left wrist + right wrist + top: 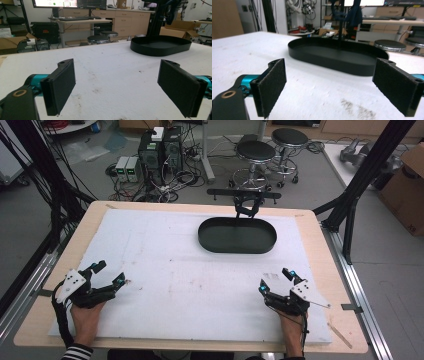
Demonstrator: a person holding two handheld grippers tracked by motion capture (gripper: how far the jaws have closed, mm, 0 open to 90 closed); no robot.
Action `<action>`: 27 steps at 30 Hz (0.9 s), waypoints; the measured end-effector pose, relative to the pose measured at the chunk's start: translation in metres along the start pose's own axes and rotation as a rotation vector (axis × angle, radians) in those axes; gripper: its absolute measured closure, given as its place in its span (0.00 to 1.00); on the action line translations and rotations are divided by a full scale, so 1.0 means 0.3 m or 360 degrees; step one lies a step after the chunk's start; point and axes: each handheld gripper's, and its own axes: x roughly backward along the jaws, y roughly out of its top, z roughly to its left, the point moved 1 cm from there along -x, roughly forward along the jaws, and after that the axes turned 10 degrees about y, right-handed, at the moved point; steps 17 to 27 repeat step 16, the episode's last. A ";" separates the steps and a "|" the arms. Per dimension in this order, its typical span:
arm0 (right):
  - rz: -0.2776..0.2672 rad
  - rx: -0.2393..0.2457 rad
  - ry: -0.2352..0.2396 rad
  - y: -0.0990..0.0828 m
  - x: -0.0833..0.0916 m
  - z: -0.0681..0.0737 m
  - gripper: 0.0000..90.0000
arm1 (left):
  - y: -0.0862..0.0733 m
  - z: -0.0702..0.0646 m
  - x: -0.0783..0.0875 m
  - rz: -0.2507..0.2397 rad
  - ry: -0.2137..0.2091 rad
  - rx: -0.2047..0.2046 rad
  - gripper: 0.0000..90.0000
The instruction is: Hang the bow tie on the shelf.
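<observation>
Both grippers were black with teal joints and grey three-cornered plates; the left gripper point(109, 273) trailed a black cable; a striped black-and-white sleeve point(77, 352) showed near left.

Two round black stools point(270, 152) stand at the upper middle of the frame; computer towers point(160, 150) and tangled cables point(165, 185) sit upper left.

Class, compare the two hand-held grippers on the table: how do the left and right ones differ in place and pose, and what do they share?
The left gripper sits near the white mat's left edge; the right gripper sits toward its right edge. The left points up and right toward the black tray; the right points up and left toward it. Both rest low with jaws wide apart, holding nothing.
</observation>
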 end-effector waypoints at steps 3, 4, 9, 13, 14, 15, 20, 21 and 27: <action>-0.0028 0.0029 -0.0016 -0.005 0.005 0.009 0.12 | 0.000 -0.001 0.000 -0.0001 0.0002 -0.0004 0.17; -0.0032 0.0011 -0.0007 -0.006 0.006 0.009 0.12 | 0.000 -0.001 0.000 -0.0002 0.0001 -0.0003 0.17; -0.0055 0.0013 -0.0007 -0.009 0.010 0.010 0.12 | 0.000 -0.001 0.000 -0.0002 0.0001 -0.0006 0.17; -0.0065 0.0022 -0.0001 -0.011 0.013 0.012 0.12 | 0.000 -0.001 0.001 0.0000 0.0002 -0.0007 0.17; -0.0074 0.0029 -0.0004 -0.011 0.014 0.011 0.12 | 0.000 -0.002 0.000 -0.0003 0.0002 -0.0005 0.17; -0.0083 0.0024 -0.0004 -0.012 0.016 0.012 0.12 | 0.000 -0.002 0.000 -0.0002 0.0002 -0.0006 0.17; -0.0090 0.0018 -0.0007 -0.013 0.018 0.013 0.12 | 0.000 -0.003 0.000 -0.0004 0.0002 -0.0006 0.17; -0.0090 0.0018 -0.0007 -0.013 0.018 0.013 0.12 | 0.000 -0.003 0.000 -0.0004 0.0002 -0.0006 0.17; -0.0090 0.0018 -0.0007 -0.013 0.018 0.013 0.12 | 0.000 -0.003 0.000 -0.0004 0.0002 -0.0006 0.17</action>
